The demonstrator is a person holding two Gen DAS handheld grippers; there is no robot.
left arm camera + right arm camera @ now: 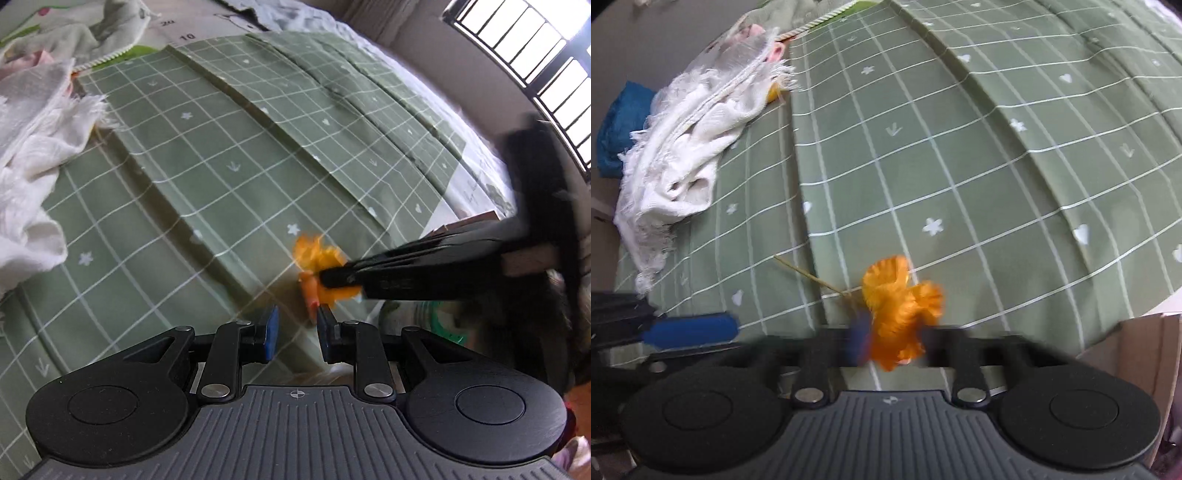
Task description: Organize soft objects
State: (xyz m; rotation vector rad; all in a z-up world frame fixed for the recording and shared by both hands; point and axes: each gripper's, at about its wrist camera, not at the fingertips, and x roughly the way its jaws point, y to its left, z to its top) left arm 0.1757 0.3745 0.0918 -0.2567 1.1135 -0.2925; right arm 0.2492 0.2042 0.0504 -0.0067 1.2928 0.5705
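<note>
Left wrist: my left gripper (297,326) slightly apart, empty, over near edge of green checked bedspread (207,155). My right gripper (334,278) clamped on orange fabric flower (314,254).

Right wrist: flower (901,306) pinched, thin stem (812,277) trailing. Lift slowly, avoid crushing petals. White towel (687,147) at left edge.

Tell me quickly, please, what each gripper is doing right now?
Left gripper: jaws slightly apart, nothing between them.
Right gripper: shut on the orange fabric flower, just above the green checked cloth.
</note>
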